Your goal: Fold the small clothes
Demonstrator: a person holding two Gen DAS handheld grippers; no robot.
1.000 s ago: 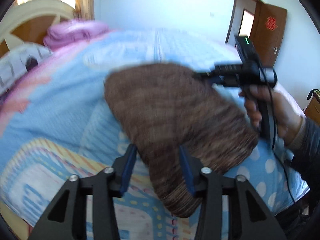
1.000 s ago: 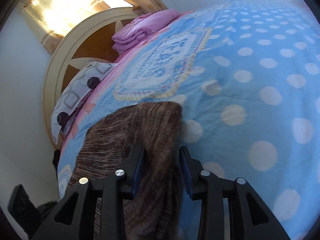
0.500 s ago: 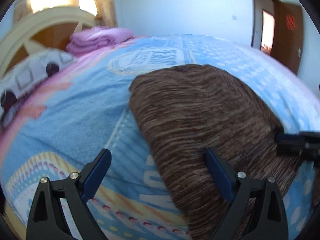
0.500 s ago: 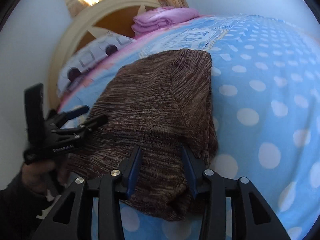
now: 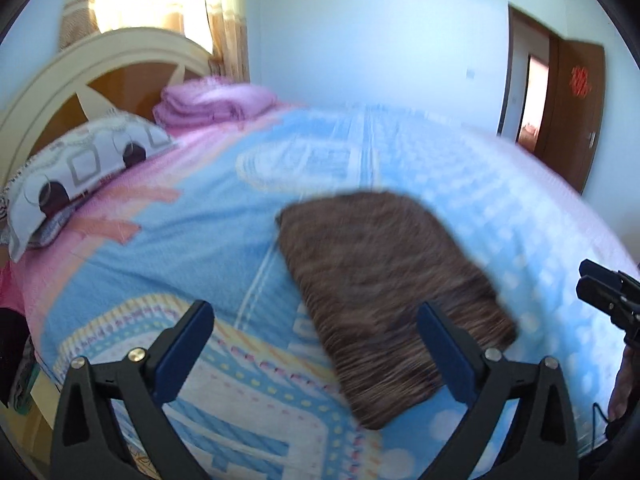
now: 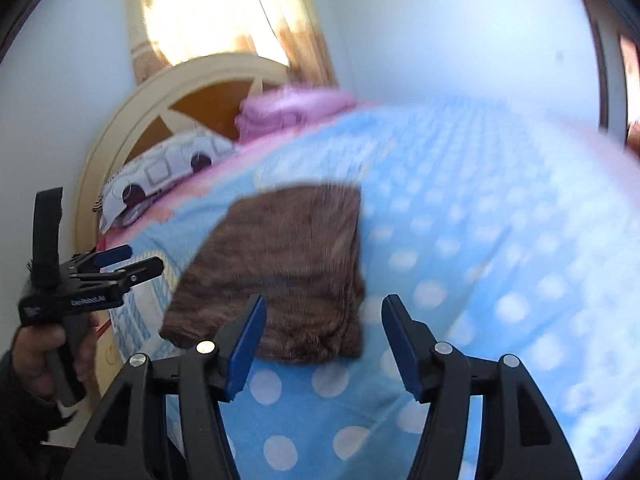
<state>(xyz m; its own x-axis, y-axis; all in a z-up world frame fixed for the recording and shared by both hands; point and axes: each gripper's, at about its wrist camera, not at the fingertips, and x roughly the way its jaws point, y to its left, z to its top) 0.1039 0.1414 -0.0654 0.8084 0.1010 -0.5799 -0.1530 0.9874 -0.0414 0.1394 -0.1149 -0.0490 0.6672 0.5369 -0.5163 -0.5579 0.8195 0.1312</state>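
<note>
A folded brown knit garment [image 5: 384, 280] lies flat on the blue patterned bedspread [image 5: 224, 224]; it also shows in the right wrist view [image 6: 288, 264]. My left gripper [image 5: 316, 320] is open and empty, raised above the garment's near edge. My right gripper [image 6: 324, 320] is open and empty, hovering above the garment's near end. The left gripper shows from the side in the right wrist view [image 6: 136, 264]. The right gripper's tips show at the right edge of the left wrist view [image 5: 596, 284]. Both views are motion-blurred.
A pink folded blanket [image 5: 212, 104] and a patterned pillow [image 5: 80, 172] lie by the cream headboard [image 5: 100, 68]. A brown door [image 5: 576, 100] stands at the far right. The polka-dot part of the bedspread [image 6: 500, 260] spreads right of the garment.
Both grippers let go of the garment and opened. They pulled back and up, away from it. The garment now lies folded on the bed.
</note>
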